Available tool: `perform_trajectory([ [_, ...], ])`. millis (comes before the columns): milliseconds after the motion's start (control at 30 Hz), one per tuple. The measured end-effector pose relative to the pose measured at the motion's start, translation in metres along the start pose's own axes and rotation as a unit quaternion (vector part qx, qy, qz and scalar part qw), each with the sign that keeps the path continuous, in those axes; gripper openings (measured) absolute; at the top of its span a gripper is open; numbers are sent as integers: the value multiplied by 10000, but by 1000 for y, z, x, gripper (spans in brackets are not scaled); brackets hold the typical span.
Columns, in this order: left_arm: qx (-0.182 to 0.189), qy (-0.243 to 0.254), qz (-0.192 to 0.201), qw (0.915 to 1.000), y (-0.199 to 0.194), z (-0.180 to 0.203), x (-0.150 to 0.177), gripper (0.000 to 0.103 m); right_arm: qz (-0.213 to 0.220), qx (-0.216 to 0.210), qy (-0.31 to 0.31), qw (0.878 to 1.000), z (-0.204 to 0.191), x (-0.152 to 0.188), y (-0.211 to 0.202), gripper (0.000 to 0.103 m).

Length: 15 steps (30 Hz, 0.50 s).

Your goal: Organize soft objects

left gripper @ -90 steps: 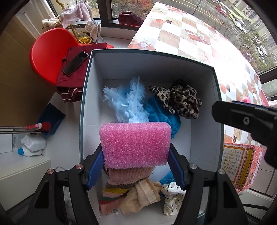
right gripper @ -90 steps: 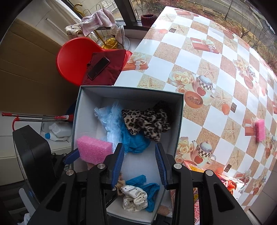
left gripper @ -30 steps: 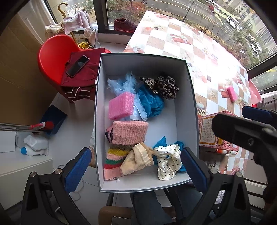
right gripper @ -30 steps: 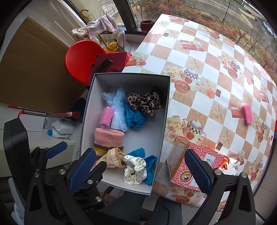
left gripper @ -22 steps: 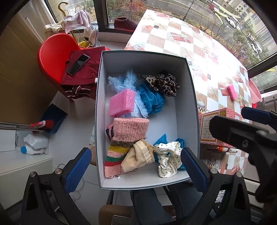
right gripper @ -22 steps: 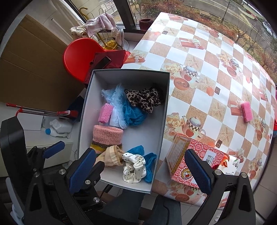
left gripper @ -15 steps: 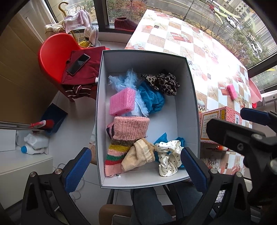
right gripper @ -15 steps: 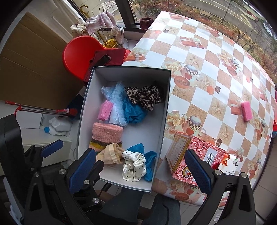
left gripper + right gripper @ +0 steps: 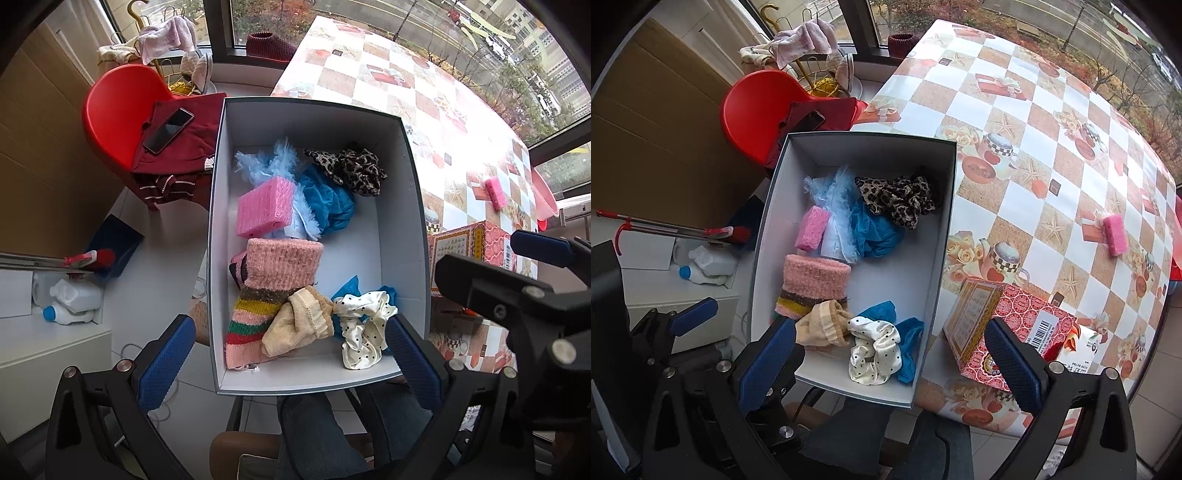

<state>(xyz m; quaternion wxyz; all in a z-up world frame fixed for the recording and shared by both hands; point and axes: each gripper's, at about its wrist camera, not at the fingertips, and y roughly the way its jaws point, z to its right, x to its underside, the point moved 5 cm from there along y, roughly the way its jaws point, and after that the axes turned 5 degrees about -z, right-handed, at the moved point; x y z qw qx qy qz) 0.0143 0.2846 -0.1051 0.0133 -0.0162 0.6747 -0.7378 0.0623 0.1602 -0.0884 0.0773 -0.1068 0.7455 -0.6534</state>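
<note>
From the left wrist view, the left gripper [image 9: 286,356] hung spread wide and empty over the near end of the box [image 9: 421,236]; the box held a pink sponge [image 9: 264,210] leaning on pale feathers [image 9: 266,166], a blue cloth [image 9: 328,203], a leopard scrunchie [image 9: 351,168], a pink sock [image 9: 275,275], a beige cloth [image 9: 297,326] and a dotted scrunchie [image 9: 364,332]; the near end of the box appeared to overhang the surface above the person's knees [image 9: 317,424], so a downward push there would probably tip it and spill the lot; the sponge sat tilted on loose fluff and might slide if anything beside it were nudged; the right gripper's body crossed the right of this view, close enough that the two tools could clash over the box.

From the right wrist view, the right gripper [image 9: 890,354] was likewise spread and held nothing, poised near the box's [image 9: 945,236] front corner; a second sponge [image 9: 1115,230] lay well apart on the far surface [image 9: 1015,206], seemingly the one soft thing left out; a red carton [image 9: 1015,325] stood just beside the box, and a reach toward that sponge could knock it; squeezing the foam hard might let it spring out on release.
</note>
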Motion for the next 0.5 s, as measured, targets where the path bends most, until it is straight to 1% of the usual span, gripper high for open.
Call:
perform_trajectory([
  [333,78,-218,-138,9996,7,-10,6,103,-37,65,-78,9999,-7,1,7,103],
  [433,147,-192,26,9997,4,-11,6,103,-37,72,-75,9999,-7,1,8,103],
  [500,79,-146,110,9998,1,-11,5,103,-39,93,-55,9999,-6,1,9,103],
])
